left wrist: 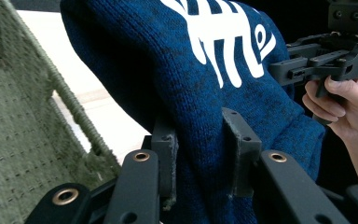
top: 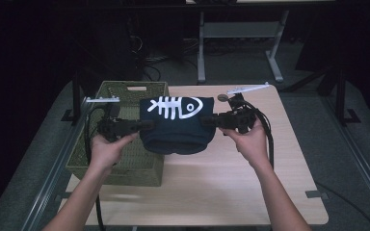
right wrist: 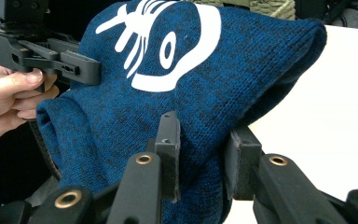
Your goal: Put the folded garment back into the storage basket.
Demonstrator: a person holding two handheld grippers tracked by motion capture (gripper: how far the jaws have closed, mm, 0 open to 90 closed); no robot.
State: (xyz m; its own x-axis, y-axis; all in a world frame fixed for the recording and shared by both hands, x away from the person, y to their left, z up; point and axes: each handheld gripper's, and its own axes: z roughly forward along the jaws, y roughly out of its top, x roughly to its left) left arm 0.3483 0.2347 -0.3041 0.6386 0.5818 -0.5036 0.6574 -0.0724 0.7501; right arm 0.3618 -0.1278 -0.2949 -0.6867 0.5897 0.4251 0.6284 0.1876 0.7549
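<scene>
Your left tongs [top: 147,124] and right tongs [top: 207,120] each clamp a side of the blue knit garment [top: 177,126] with the white fish skeleton, holding it above the counter [top: 231,187], beside the green basket [top: 125,163]

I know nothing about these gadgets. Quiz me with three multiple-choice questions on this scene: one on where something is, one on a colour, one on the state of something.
1. Where does the green basket sit?
A. at the table's left edge
B. at the table's right edge
C. on the floor

2. What colour is the fish-skeleton print on the blue knit garment?
A. yellow
B. white
C. red

3. How is the garment held?
A. lying flat, untouched
B. pinched by one gripper
C. pinched by both grippers

Answers:
1 A, the high view shows it at the left.
2 B, the print is white.
3 C, the left gripper and the right gripper each clamp knit fabric.
</scene>
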